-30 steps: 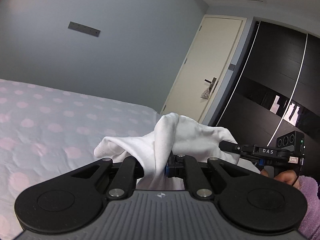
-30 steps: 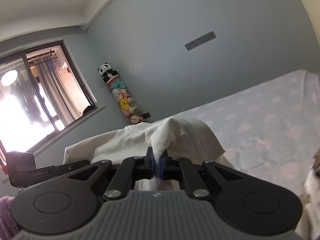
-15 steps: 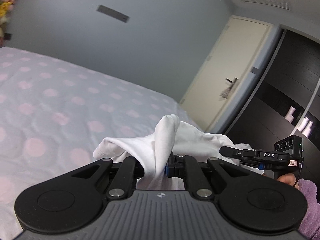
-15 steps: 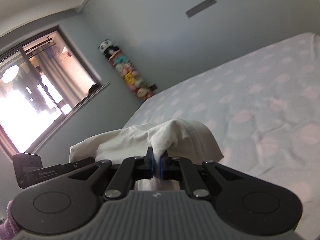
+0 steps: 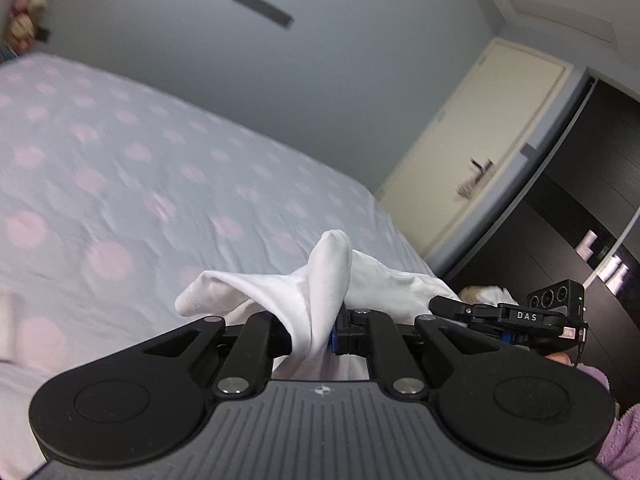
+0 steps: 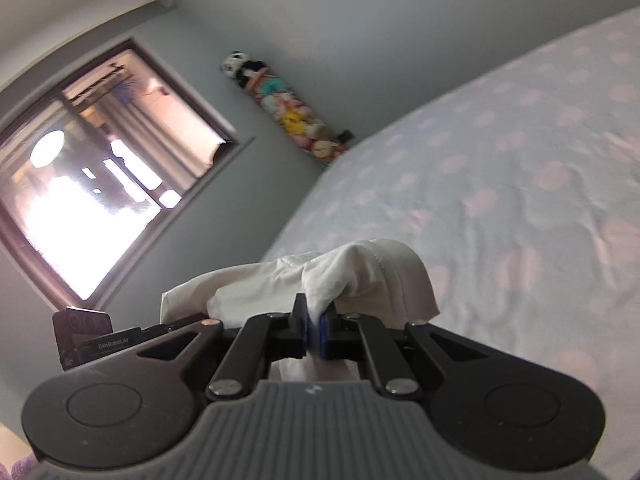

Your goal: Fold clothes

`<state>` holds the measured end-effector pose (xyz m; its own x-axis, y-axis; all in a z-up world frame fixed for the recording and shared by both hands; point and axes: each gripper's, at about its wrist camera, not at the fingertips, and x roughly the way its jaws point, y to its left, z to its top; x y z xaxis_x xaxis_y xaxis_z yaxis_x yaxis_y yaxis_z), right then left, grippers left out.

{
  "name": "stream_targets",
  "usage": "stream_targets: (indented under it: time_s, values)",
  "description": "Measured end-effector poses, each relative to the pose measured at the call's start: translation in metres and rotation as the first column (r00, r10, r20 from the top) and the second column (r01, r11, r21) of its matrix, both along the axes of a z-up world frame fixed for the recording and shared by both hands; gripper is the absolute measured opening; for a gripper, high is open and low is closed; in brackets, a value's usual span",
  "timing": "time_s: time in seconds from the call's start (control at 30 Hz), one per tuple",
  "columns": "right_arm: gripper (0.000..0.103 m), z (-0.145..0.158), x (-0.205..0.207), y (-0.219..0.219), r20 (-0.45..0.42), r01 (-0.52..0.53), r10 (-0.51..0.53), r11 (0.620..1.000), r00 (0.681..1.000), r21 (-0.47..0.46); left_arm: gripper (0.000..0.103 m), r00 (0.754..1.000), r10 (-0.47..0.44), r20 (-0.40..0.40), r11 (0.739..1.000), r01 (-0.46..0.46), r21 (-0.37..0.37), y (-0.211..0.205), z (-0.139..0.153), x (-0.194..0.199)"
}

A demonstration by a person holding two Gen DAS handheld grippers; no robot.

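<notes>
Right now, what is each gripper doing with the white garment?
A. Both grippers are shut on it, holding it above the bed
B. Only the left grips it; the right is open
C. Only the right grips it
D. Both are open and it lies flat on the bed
A: the white garment is pinched in the left gripper, and likewise in the right gripper, above the dotted bed.

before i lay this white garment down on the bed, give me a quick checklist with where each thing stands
1. Left claw shut on the white garment: ok.
2. Right claw shut on the same garment: ok.
3. Cloth spans between the two claws: ok.
4. Bed in front free of other items: ok where visible.
5. Hanging part of the garment untwisted: cannot tell, hidden below the claws.
6. Views sharp enough to aim: not ok, motion blur.
</notes>
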<state>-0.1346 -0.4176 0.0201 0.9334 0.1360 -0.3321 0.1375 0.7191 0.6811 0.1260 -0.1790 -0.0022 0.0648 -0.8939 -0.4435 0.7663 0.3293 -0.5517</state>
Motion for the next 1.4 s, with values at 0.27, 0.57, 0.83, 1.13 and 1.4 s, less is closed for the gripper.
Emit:
stream_targets:
  time_s: [0.27,0.57,0.83,1.13,1.4]
  values:
    - [0.007,-0.042,-0.033,-0.048,-0.117,0.159,-0.158,0.987,0.981,0.003,0.007,0.997,-0.064,-0.039,0.995,0.066,0.069,-0.086,-0.045,0.015]
    - [0.009,-0.085,0.025,-0.095,-0.172,0.192,-0.192,0.981,0.966,-0.019,0.01,0.998,0.013,-0.059,0.977,0.0,0.212,-0.134,-0.088,0.056]
    - [0.032,-0.109,0.051,-0.11,-0.251,0.208,-0.219,0.976,0.943,-0.068,0.045,0.992,0.099,-0.083,0.952,-0.071,0.297,-0.121,-0.12,0.073]
    - [0.033,-0.124,0.008,-0.065,-0.358,0.141,-0.158,0.987,0.92,-0.075,0.056,0.989,0.148,-0.001,0.93,-0.138,0.34,-0.076,-0.109,0.059]
    - [0.032,-0.155,-0.034,-0.013,-0.484,0.096,-0.073,0.995,0.872,0.021,0.056,0.993,0.073,0.098,0.937,-0.102,0.334,-0.034,-0.09,-0.008]
